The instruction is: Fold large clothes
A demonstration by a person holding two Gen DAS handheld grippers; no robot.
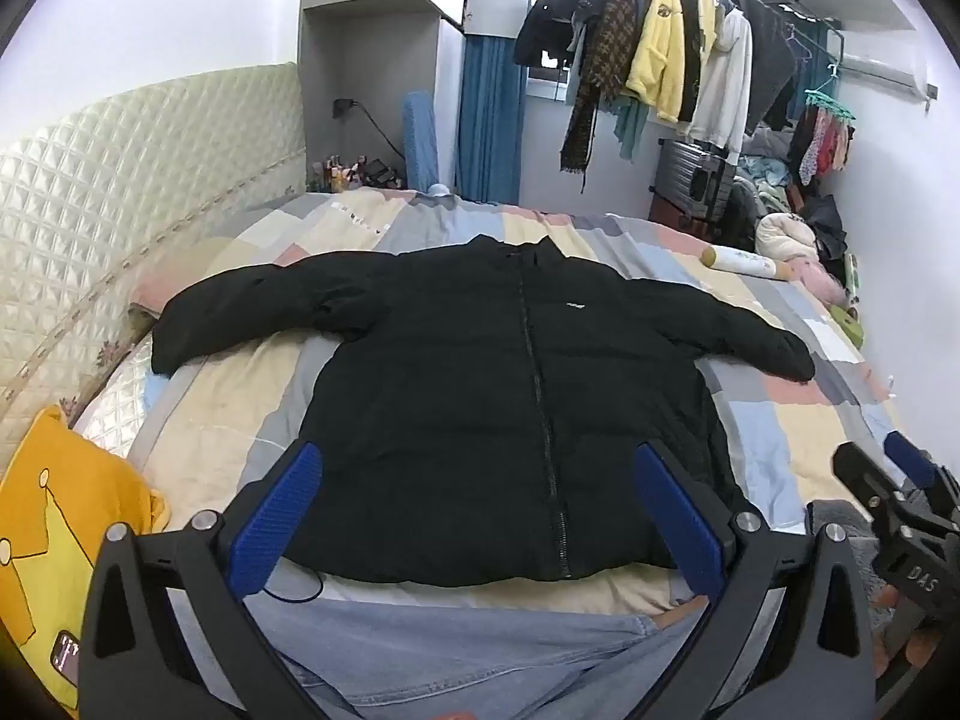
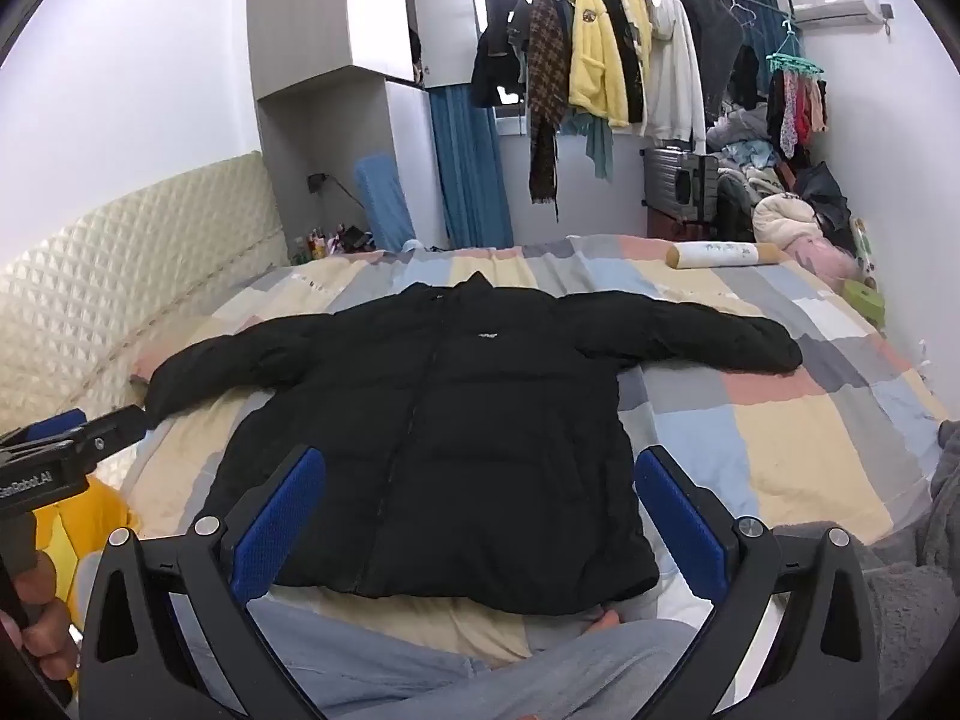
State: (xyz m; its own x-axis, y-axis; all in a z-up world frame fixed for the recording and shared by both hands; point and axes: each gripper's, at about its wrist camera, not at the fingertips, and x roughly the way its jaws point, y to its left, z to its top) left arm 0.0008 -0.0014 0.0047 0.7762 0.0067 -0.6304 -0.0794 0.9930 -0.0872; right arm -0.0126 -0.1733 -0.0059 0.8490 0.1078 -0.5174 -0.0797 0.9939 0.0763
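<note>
Lying flat across the middle of both frames: black puffer jacket [image 1: 480, 396] [image 2: 432, 432], zipped, front up, collar toward the far wall, both sleeves spread wide. Resting on a patchwork bedspread [image 1: 780, 420] [image 2: 780, 438] in pastel squares. Small white logo on the chest [image 1: 575, 304] [image 2: 489, 334], too small to read.

Left gripper [image 1: 477, 474] low in the left wrist frame, jaws spread wide, holding nothing, blue pads [image 1: 276, 516] framing the jacket's hem but not touching it. Right gripper [image 2: 480, 474] the same in its own frame: released, empty, blue pads [image 2: 279, 519] either side of the lower jacket.

Right gripper seen again at the lower right edge of the left wrist frame [image 1: 900, 498], with the letters "DAS" on its black body. Left gripper at the left edge of the right wrist frame [image 2: 66, 444], printed "GenRobot.AI", first letter partly cut off.

Yellow pillow [image 1: 66, 540] [image 2: 96, 516] in the lower left. Quilted cream headboard [image 1: 120, 180] [image 2: 120, 252] along the left. Clothes rack [image 1: 690, 48] [image 2: 630, 48] in the upper right, hung with yellow, white and dark coats. Grey suitcase [image 1: 696, 180] [image 2: 678, 180] beneath it. Rolled cushion [image 1: 744, 261] [image 2: 720, 255] at the far right of the bed, its print unreadable.
</note>
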